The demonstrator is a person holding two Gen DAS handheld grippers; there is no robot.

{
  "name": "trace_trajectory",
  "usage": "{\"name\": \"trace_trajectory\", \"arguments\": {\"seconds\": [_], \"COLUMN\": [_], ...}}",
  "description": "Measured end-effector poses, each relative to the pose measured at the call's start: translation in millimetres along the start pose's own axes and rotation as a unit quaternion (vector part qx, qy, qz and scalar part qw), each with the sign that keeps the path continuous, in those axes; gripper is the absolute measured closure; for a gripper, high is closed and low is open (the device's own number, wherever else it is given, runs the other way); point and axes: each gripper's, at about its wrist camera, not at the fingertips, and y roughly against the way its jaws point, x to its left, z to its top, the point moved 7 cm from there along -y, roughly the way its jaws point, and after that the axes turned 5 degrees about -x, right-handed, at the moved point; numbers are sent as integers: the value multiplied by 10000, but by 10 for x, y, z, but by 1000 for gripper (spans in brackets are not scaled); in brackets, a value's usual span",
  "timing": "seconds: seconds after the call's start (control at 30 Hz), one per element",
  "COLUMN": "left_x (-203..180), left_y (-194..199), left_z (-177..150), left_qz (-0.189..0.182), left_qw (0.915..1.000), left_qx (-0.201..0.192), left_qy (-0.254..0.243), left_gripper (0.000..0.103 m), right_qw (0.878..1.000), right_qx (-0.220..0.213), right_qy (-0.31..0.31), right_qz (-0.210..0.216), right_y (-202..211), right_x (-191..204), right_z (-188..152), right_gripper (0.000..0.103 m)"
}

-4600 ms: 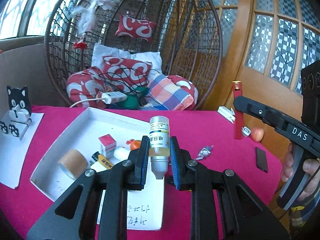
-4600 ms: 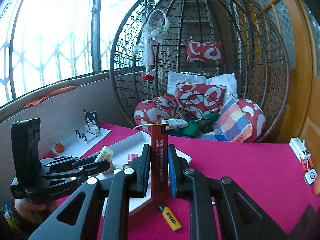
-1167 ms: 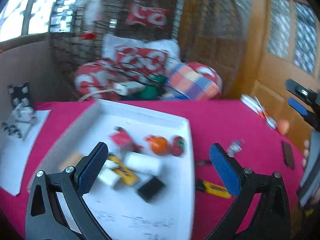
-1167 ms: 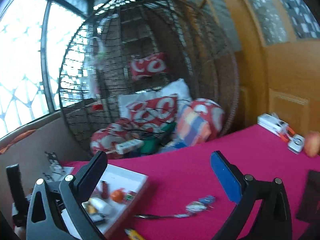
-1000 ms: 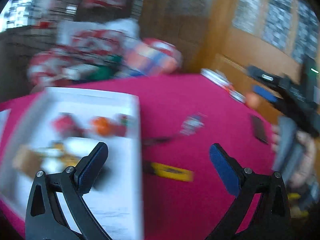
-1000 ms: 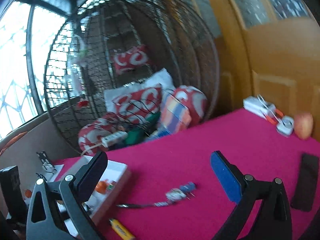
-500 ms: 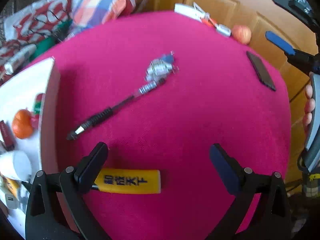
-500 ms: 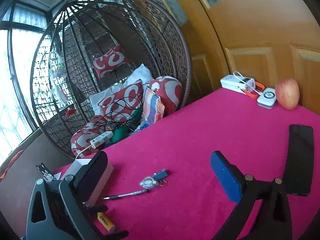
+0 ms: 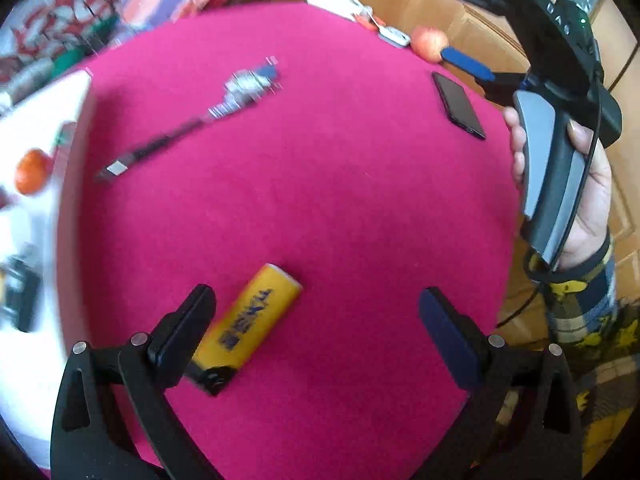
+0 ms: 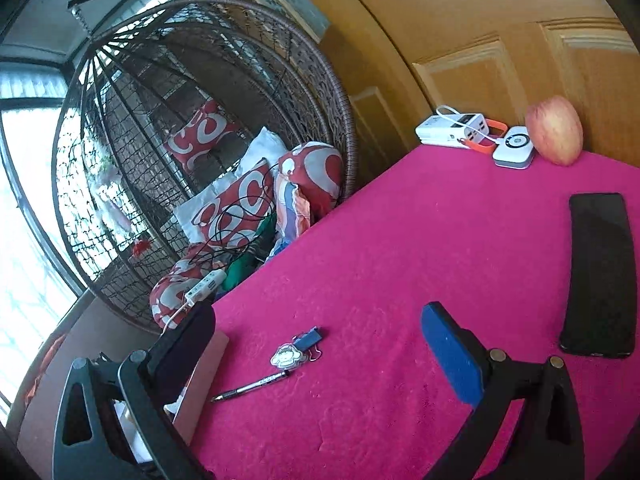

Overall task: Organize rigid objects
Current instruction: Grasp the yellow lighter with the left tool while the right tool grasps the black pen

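Observation:
A yellow lighter (image 9: pixel 250 322) lies on the pink tablecloth, its black end beside the left finger of my open, empty left gripper (image 9: pixel 320 320). A black pen (image 9: pixel 160 148) and a keychain (image 9: pixel 248 84) lie farther off; both show in the right wrist view, the pen (image 10: pixel 252 387) and the keychain (image 10: pixel 294 350). The white tray (image 9: pixel 28 216) with an orange ball (image 9: pixel 32 166) sits at the left; its pink-sided edge (image 10: pixel 200 384) shows in the right wrist view. My right gripper (image 10: pixel 320 328) is open and empty above the cloth; it shows in the left wrist view (image 9: pixel 464 24).
A black phone (image 10: pixel 600 272) lies on the cloth at the right. An apple (image 10: pixel 554 130), a white round device (image 10: pixel 514 146) and a white charger (image 10: pixel 456 128) sit at the far edge by the wooden door. A wicker hanging chair (image 10: pixel 200 160) with cushions stands behind.
Both grippers let go of the bottle and the red stick and opened. My left gripper swung from the tray down over the lighter, which now lies diagonal between the fingers. The right gripper tilted.

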Motion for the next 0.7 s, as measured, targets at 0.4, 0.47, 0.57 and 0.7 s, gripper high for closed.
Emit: {"name": "trace_trajectory", "arguments": {"seconds": [0.4, 0.47, 0.57, 0.7], "left_x": [70, 88, 73, 73], "left_y": [-84, -71, -23, 16], "left_z": [-212, -239, -297, -340], "left_qz": [732, 711, 730, 743], "left_qw": [9895, 9904, 9902, 9918], "left_qx": [500, 457, 379, 213], "left_qy": [-1140, -1096, -1128, -1013], "left_gripper": [52, 52, 59, 72], "right_qw": [9998, 9986, 9859, 9259], "right_qx": [12, 86, 512, 1478], "right_qy": [177, 477, 1516, 3254], "right_qz": [69, 190, 484, 1219], "right_y": [8, -32, -215, -558], "right_x": [134, 262, 578, 1043], "right_z": [-21, -30, -134, -591], "right_gripper": [0, 0, 0, 0]}}
